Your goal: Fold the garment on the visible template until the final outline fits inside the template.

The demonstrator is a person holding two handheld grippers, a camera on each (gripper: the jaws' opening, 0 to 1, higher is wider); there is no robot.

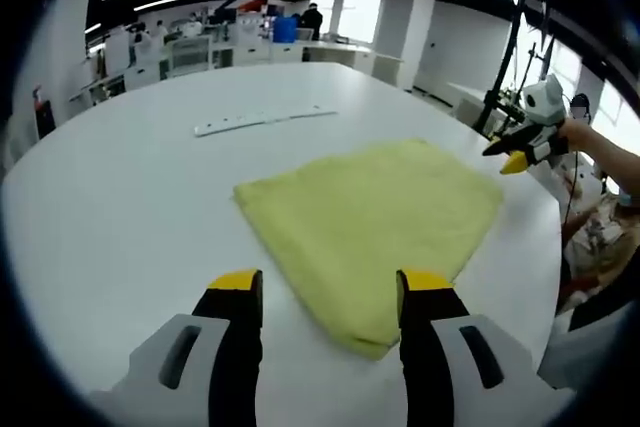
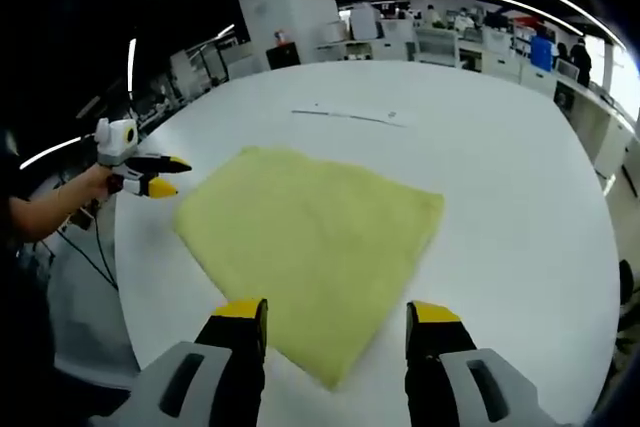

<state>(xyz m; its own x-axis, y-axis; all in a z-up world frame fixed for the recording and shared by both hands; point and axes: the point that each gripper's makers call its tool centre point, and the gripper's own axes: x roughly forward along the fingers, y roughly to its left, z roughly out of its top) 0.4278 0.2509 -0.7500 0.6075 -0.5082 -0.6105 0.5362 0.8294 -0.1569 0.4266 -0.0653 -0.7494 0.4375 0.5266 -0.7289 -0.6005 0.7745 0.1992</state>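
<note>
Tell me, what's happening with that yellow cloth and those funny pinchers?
A person is holding a pair of tongs in each hand over a big white table. A yellow cloth lies flat on it, already folded into a rough square. The left tongs are open, one tip either side of the cloth's near corner, holding nothing. The right tongs are open too, just above another corner. A thin white strip lies farther back on the table.
</note>
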